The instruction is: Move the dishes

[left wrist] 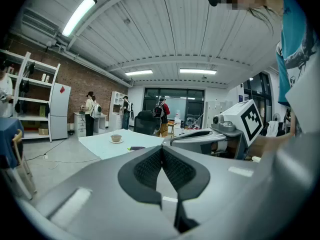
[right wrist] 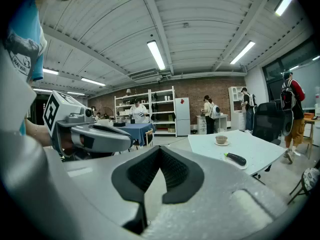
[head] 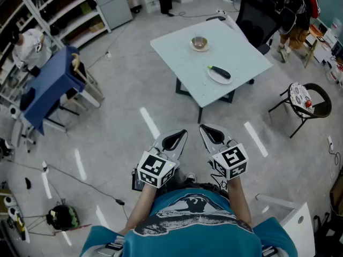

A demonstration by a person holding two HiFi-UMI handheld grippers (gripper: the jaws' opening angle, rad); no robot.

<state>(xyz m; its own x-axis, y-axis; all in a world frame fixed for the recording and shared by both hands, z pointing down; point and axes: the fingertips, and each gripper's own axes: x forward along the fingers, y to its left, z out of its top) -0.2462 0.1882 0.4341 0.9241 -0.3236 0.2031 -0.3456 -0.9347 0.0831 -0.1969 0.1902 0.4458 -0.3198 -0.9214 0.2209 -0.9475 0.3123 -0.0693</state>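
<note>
A pale table stands a few steps ahead of me. On it are a small bowl on a saucer and a white plate carrying a dark eggplant-like item. My left gripper and right gripper are held side by side in front of my body, well short of the table and over the floor. Both are shut with nothing between the jaws. The right gripper view shows the bowl and the plate. In the left gripper view the bowl is small and distant.
A blue-draped table and shelving are at the left. A folding chair is right of the table, and an office chair is behind it. Cables run over the floor at the left. People stand at the room's edges.
</note>
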